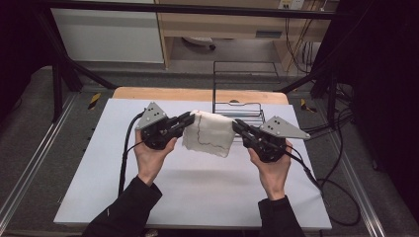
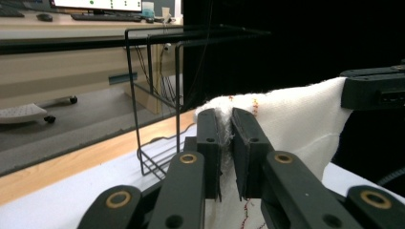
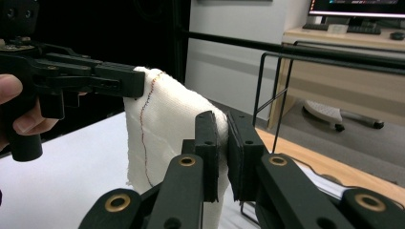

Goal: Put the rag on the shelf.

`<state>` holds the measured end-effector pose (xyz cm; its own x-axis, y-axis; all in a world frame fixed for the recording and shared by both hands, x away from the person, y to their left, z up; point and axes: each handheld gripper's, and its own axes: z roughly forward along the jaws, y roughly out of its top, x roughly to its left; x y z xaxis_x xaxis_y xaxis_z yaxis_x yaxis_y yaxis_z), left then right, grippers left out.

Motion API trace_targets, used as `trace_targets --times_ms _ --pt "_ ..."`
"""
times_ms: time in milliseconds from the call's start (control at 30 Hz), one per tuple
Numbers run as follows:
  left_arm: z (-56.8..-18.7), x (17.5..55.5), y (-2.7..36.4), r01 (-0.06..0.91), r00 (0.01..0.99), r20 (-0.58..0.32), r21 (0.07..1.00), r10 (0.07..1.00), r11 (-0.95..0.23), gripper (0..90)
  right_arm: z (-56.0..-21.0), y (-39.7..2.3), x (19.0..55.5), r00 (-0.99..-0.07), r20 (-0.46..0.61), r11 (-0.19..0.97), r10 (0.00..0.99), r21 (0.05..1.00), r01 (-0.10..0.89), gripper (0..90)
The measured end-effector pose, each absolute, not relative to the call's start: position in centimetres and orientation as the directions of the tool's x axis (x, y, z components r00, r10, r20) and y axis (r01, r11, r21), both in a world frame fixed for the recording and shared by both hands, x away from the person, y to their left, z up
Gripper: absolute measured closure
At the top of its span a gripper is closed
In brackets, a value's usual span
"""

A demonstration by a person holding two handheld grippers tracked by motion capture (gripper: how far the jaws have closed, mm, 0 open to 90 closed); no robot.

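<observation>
A white cloth (image 1: 210, 133) with a wavy dark stitched line hangs in the air above the middle of the tabletop (image 1: 148, 197), stretched between two grippers. The left gripper (image 1: 190, 118) pinches its top corner at about 9 o'clock from the cloth's middle, jaws closed tight on the fabric; the left gripper view shows the cloth (image 2: 296, 124) bunched between the pads. The right gripper (image 1: 236, 124) is clamped on the opposite top corner at about 3 o'clock, and its own view shows the cloth (image 3: 162, 124) folded over and squeezed between its jaws, with the left gripper (image 3: 136, 80) holding the far corner. A black wire rack (image 1: 237, 103) stands just behind the cloth, toward 12 o'clock on the tabletop.

The likely step is carrying the cloth to drape it over the rack. The risks, as I judge them:
- Each hold takes only a small bite at a corner, so pulling the hands apart too hard could slip a corner free and leave the cloth dangling from one side.
- The lower edge hangs loose and could snag on the rack's wires.
- Letting the hands drift together would slacken the top edge so that it drapes crookedly.
</observation>
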<state>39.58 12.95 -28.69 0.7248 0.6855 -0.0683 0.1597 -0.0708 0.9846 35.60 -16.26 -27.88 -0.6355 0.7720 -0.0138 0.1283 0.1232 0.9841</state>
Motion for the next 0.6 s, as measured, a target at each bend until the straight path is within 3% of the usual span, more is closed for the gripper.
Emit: trace_targets --times_ms 600 --pt "-26.3 41.0 10.9 0.116 0.727 -0.064 0.993 0.684 -0.031 82.1 -26.0 -18.1 36.4 -0.602 -0.026 0.083 0.798 0.994 0.067 84.2"
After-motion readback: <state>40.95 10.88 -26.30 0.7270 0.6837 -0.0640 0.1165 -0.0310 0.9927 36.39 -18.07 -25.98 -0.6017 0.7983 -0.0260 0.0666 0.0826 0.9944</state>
